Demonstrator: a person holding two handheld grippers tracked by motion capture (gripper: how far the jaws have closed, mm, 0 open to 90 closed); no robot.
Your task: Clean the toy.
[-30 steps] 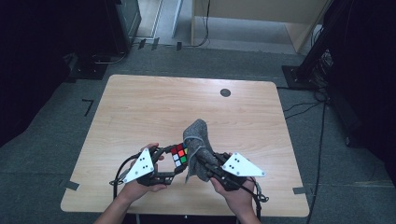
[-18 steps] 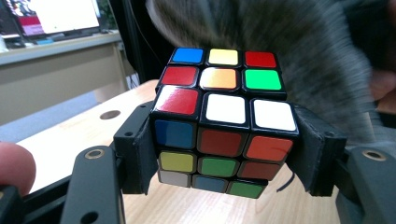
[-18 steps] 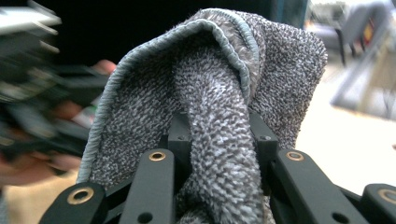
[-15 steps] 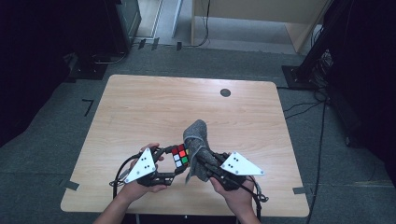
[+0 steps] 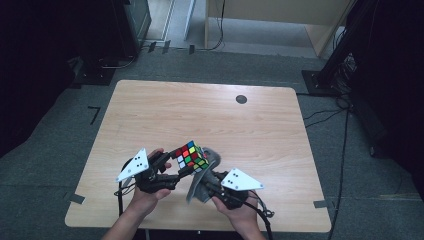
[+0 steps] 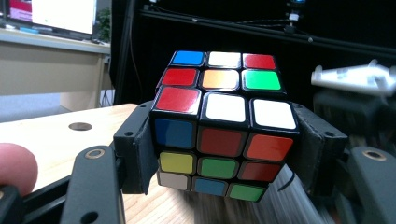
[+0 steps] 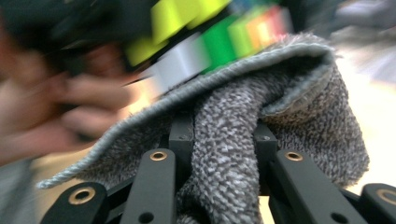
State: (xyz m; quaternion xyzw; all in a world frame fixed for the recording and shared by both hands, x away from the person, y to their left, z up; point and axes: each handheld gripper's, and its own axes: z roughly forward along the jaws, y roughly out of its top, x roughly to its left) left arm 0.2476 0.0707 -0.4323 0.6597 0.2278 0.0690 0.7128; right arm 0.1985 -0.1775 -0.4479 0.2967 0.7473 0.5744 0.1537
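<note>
A: Your left gripper (image 5: 181, 167) is clenched on the puzzle cube (image 5: 190, 156). In the left gripper view the two black jaws press flat against opposite sides of the cube (image 6: 224, 140), and it sits squarely between them.

B: Where is the cube relative to the table (image 5: 150, 110)?

A: It's lifted clear of the wood, over the near part of the table, a little left of the middle as the high view shows it. One corner tips upward, so it hangs tilted rather than level.

B: And your other hand?

A: Your right gripper (image 5: 202, 184) is grasping the grey cloth (image 5: 200, 182). In the right gripper view a thick fold of the cloth (image 7: 229, 154) runs down between the jaws, which pinch it from both sides, and the rest bunches up over their tips.

B: Do the cloth and cube meet?

A: The upper edge of the cloth lies right against the underside of the cube. In the right gripper view the blurred coloured tiles (image 7: 196, 42) sit directly on top of the hemmed edge. From above, the cloth curls round the cube's right and lower side.

B: How are your hands placed?

A: Your left hand (image 5: 150, 187) and your right hand (image 5: 240, 210) both come in from the near edge, close together, with the grippers angled toward each other. A dark round mark (image 5: 241, 99) lies on the far side of the table, well apart from everything you hold.
</note>
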